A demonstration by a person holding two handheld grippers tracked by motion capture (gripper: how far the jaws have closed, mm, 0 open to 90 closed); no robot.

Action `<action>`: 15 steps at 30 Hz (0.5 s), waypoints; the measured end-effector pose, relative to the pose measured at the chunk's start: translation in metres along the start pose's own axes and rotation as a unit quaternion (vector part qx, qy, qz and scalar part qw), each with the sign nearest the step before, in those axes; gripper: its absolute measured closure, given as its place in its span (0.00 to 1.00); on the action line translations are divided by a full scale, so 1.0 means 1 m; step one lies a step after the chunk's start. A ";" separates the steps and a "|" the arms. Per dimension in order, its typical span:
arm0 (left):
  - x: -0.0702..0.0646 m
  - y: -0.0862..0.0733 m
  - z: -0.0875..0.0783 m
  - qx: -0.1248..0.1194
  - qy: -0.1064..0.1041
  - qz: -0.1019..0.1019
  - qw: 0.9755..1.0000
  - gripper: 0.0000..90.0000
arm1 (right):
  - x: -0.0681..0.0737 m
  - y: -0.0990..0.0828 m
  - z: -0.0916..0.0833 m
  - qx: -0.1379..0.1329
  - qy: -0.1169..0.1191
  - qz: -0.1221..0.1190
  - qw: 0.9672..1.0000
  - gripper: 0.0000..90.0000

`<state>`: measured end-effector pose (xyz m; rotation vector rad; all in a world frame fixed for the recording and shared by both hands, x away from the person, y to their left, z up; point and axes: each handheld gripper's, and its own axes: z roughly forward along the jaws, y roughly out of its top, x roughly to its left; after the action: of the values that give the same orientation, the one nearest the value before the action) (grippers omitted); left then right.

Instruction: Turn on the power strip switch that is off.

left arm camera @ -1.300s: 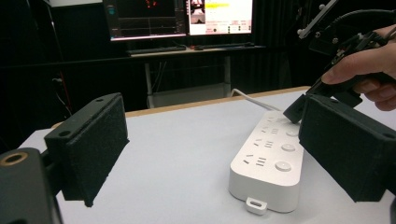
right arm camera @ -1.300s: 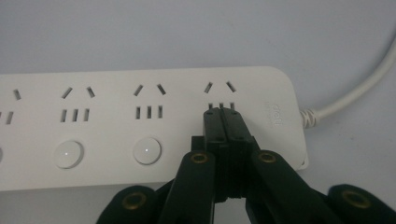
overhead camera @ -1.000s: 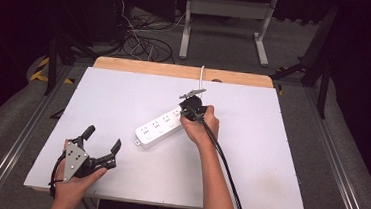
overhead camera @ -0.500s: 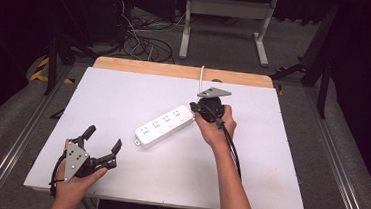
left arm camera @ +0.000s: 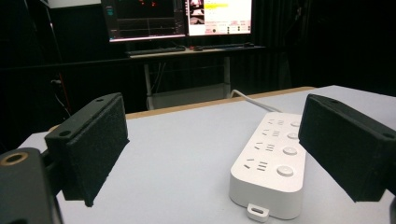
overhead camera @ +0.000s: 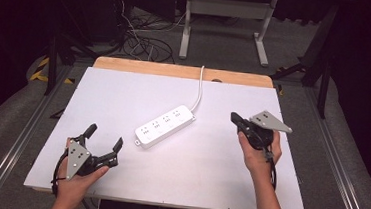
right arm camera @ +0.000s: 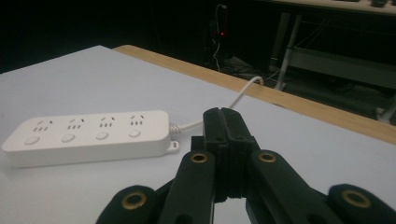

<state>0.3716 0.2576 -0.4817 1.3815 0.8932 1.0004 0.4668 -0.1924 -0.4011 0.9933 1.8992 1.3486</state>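
A white power strip (overhead camera: 166, 125) with several sockets and buttons lies at a slant in the middle of the white table (overhead camera: 124, 94); its white cord (overhead camera: 200, 88) runs to the far edge. My left gripper (overhead camera: 101, 140) rests near the front left corner, jaws wide open and empty, pointing at the strip (left arm camera: 273, 161). My right gripper (overhead camera: 236, 119) is held at the right of the table, shut with nothing between its jaws, well apart from the strip (right arm camera: 88, 135). Its closed jaw tips (right arm camera: 223, 116) point toward the cord (right arm camera: 243, 93).
A wooden strip (overhead camera: 181, 71) borders the table's far edge. Beyond it stand a metal desk frame (overhead camera: 225, 22) and tangled cables (overhead camera: 143, 36) on the floor. Monitors (left arm camera: 177, 16) glow on a desk behind the table.
My right gripper has moved away from the power strip's cord end, to the right and nearer the front. The left gripper has stayed put, open.
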 end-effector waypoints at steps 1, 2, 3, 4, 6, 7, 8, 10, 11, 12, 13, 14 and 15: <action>0.000 0.000 0.000 0.000 0.000 0.000 1.000 0.09 | 0.000 0.000 0.000 0.000 0.000 0.000 1.000 1.00; 0.000 0.000 0.000 0.001 -0.001 -0.001 1.000 0.09 | -0.003 -0.005 -0.005 -0.003 -0.005 0.003 1.000 1.00; 0.000 0.000 0.001 0.001 0.000 0.000 1.000 0.10 | -0.006 -0.011 -0.010 -0.010 -0.010 0.007 1.000 1.00; 0.000 0.000 0.001 0.002 0.000 0.003 1.000 0.10 | -0.012 -0.023 -0.020 -0.025 -0.018 0.017 0.999 1.00; 0.000 0.000 0.002 0.001 0.001 0.002 1.000 0.10 | -0.013 -0.027 -0.024 -0.029 -0.024 0.014 0.999 1.00; 0.000 0.000 0.002 0.000 0.000 0.003 1.000 0.10 | -0.014 -0.032 -0.028 -0.038 -0.031 0.014 0.999 1.00; 0.000 0.000 0.003 0.000 0.000 -0.001 1.000 0.10 | -0.017 -0.041 -0.036 -0.053 -0.037 0.021 0.998 1.00; 0.000 0.000 0.003 -0.001 0.001 0.000 1.000 0.10 | -0.020 -0.047 -0.043 -0.069 -0.040 0.036 0.996 1.00; 0.000 0.001 0.004 -0.001 0.000 0.001 1.000 0.10 | -0.020 -0.047 -0.043 -0.069 -0.040 0.036 0.996 1.00; -0.001 0.001 0.004 -0.001 -0.001 0.001 1.000 0.10 | -0.022 -0.050 -0.046 -0.075 -0.042 0.039 0.996 1.00; -0.001 0.001 0.004 -0.002 -0.003 0.001 1.000 0.10 | -0.023 -0.052 -0.048 -0.081 -0.045 0.042 0.995 1.00; -0.002 0.001 0.004 -0.002 -0.004 0.002 1.000 0.10 | -0.024 -0.055 -0.050 -0.085 -0.049 0.042 0.994 1.00; -0.002 0.001 0.004 -0.002 -0.006 0.002 1.000 0.10 | -0.025 -0.058 -0.051 -0.089 -0.052 0.044 0.994 1.00</action>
<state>0.3748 0.2538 -0.4806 1.3849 0.8812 0.9952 0.4255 -0.2514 -0.4394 1.0443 1.6441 1.4593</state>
